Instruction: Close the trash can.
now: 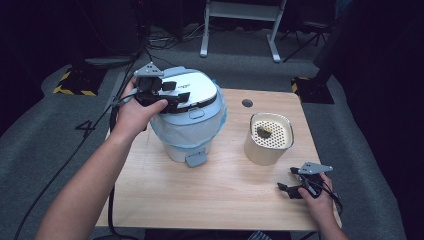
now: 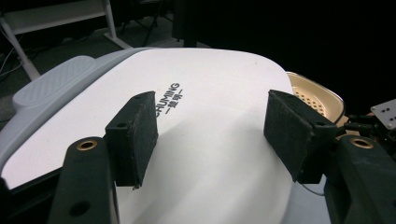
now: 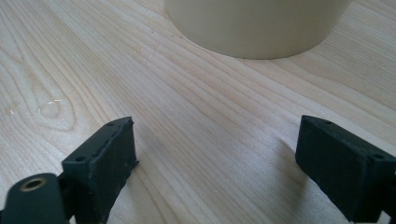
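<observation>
At the near right corner of the wooden bench, the right hand-held gripper rests low in the person's right hand, its two black jaws spread wide with bare wood between them and nothing in their grasp. Just beyond it stands a cream canister, its perforated insert carrying a small dark lump; in the right gripper view the canister's rounded base sits on the grain a little past the open jaws.

Farther back and to the left, a white-lidded pedal bin stands on the bench, a pale blue bag folded over its rim and a grey foot pedal jutting from its base toward the person. The left hand holds the left hand-held gripper over the near-left edge of the bin's lid. Its jaws stand apart, gripping nothing; the left gripper view shows the pads spaced over the white lid, with printed lettering between them and the grey hinge plate at the lid's far edge. Whether the pads touch the lid cannot be told.

Behind the bench, grey carpet and the legs of a white frame fade into a dark room.
</observation>
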